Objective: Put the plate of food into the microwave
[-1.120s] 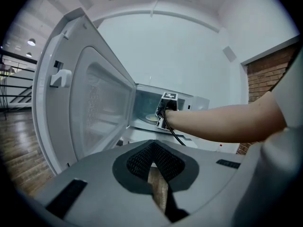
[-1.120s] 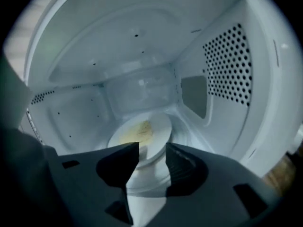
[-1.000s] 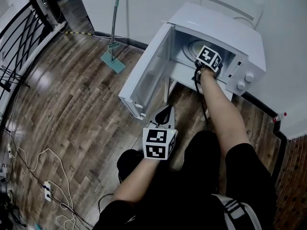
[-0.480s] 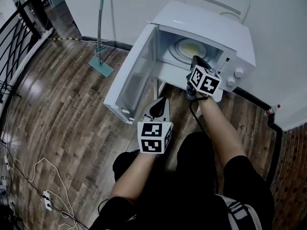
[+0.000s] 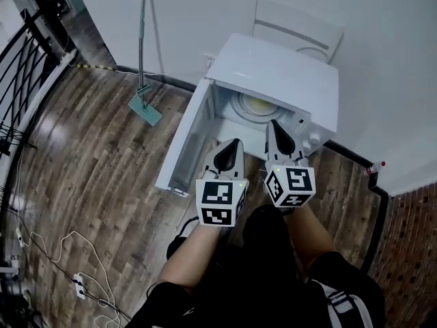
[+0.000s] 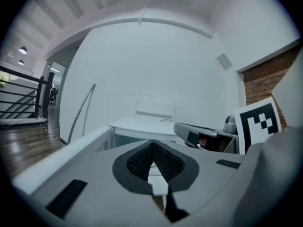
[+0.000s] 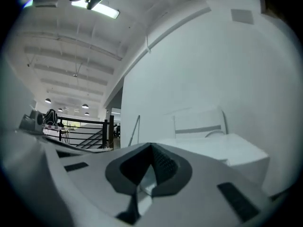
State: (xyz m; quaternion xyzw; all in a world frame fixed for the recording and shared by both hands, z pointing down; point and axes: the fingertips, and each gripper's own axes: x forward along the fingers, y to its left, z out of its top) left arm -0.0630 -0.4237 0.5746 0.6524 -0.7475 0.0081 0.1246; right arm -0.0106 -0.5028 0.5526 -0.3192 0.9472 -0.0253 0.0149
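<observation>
Wood planks of the floor (image 5: 102, 169) are running across the whole left side. A black railing (image 5: 27, 67) is standing along the edge there, and pale cables (image 5: 75, 251) are lying in loops. A mop (image 5: 145, 108) is standing by the white wall, its green head resting on the planks. Next, the white microwave (image 5: 276, 74) is standing with its door (image 5: 186, 145) hanging wide open to the left. The left gripper (image 5: 233, 145) is hovering just in front of the opening, its jaws pressing together with nothing between them. Inside the cavity, the plate of food (image 5: 254, 105) is sitting flat, apart from both grippers. The right gripper (image 5: 274, 126) is pointing at the right part of the opening, just beside the left one. Its jaws are also meeting tip to tip and gripping nothing. Behind the microwave a white chair (image 5: 297, 29) is standing against the wall. Far right, a small bottle-like thing (image 5: 374, 167) with a red end is sitting by the dark skirting.
</observation>
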